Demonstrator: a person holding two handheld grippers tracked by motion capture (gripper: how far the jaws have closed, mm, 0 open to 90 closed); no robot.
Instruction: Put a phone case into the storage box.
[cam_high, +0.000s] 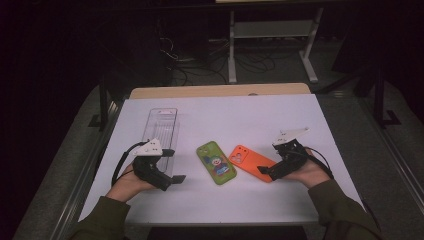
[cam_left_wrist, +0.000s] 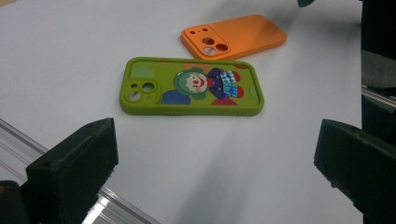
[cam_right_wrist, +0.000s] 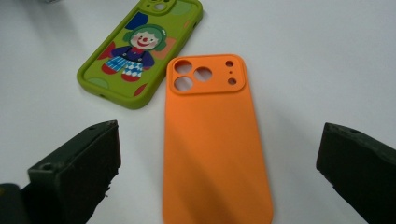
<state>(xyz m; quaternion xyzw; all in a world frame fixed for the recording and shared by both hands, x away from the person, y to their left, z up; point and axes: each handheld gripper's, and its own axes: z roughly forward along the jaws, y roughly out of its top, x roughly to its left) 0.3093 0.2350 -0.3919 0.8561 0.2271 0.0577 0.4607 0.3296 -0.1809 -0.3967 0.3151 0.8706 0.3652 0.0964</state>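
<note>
2 phone cases lie flat on the desk (cam_high: 300, 115), nothing lifted yet — the orange phone case (cam_right_wrist: 212, 140) sits just right of the green clown phone case (cam_left_wrist: 191, 86). Right tongs (cam_right_wrist: 219, 172) gape wide around the orange case's near end; left tongs (cam_left_wrist: 215, 163) stand wide, empty, short of the green one. Gripping looks wholly ahead.

Lab: cable tangle (cam_high: 200, 62), bench frame (cam_high: 272, 30)

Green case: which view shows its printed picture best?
The left gripper view: the green case lies whole between the open jaws, its clown print sharp. The right gripper view cuts off the top of the case beside the orange case. The high view shows it small, print unclear.
</note>
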